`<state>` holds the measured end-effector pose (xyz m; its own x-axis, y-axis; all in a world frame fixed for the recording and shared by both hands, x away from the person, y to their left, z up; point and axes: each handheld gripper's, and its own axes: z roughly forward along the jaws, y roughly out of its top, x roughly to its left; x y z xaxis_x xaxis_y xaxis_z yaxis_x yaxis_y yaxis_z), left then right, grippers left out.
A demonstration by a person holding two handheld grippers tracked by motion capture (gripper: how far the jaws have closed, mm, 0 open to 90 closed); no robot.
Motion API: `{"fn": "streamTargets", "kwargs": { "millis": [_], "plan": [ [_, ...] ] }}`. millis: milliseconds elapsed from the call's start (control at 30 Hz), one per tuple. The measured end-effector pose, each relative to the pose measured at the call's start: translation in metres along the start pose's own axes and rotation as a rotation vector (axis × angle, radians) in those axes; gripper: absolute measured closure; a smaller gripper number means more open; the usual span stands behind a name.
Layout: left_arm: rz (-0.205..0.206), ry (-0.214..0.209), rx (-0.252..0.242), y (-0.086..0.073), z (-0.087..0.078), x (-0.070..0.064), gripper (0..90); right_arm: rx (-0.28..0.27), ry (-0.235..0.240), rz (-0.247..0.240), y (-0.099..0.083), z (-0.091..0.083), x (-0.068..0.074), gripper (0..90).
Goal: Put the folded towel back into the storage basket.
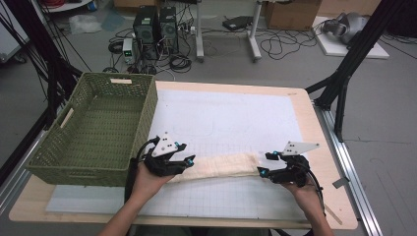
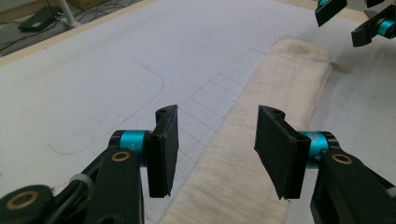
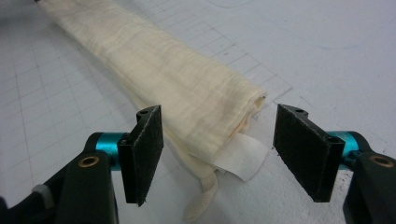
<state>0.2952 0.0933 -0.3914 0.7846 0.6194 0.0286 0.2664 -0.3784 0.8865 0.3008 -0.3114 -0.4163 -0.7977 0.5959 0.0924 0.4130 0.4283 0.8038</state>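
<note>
A folded cream cloth (image 1: 221, 166) is laid lengthwise on the white gridded mat (image 1: 231, 118) that covers the table (image 1: 314, 142), towards the near edge. The cloth is positioned between the two grippers, with one end at each.

The left gripper (image 1: 183, 162) is held in the person's left hand (image 1: 147, 179) at the left end of the cloth. In the left gripper view, its jaws are seen apart, with the cloth (image 2: 261, 135) running up between them; no contact between the jaws and the cloth is seen.

The right gripper (image 1: 265, 164) is held in the right hand (image 1: 305, 189) just beside the right end of the cloth. In the right gripper view, its jaws are apart, and the folded end of the cloth (image 3: 177, 88) lies between them. A white label (image 3: 243, 158) and a short woven loop (image 3: 203, 196) are seen projecting from that end onto the mat.

A green woven basket (image 1: 98, 128) is placed on the left part of the table, just beside the left gripper.
</note>
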Motion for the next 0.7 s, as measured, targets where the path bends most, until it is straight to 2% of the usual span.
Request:
{"fn": "streamTargets", "kwargs": {
  "millis": [267,367,500,600,667,700],
  "plan": [
    [0.026,-0.037,0.009,0.010,0.013,0.002,49.0,-0.004,-0.008,0.009,-0.001,-0.002,-0.001,31.8],
    [0.012,-0.066,0.012,0.013,0.021,0.005,49.0,-0.001,-0.009,0.014,-0.002,-0.002,-0.001,31.6],
    [0.015,-0.092,0.047,0.021,0.033,0.008,48.7,-0.005,-0.016,0.010,-0.004,-0.005,-0.001,31.4],
    [0.031,-0.095,0.055,0.029,0.039,0.008,47.5,-0.011,-0.018,0.019,-0.005,-0.007,-0.003,31.1],
    [0.039,-0.119,0.052,0.032,0.045,0.007,45.9,-0.012,-0.021,0.021,-0.005,-0.007,-0.005,30.9],
    [0.047,-0.141,0.074,0.032,0.050,0.005,44.7,-0.013,-0.021,0.023,-0.006,-0.007,-0.005,30.8]
  ]
}}
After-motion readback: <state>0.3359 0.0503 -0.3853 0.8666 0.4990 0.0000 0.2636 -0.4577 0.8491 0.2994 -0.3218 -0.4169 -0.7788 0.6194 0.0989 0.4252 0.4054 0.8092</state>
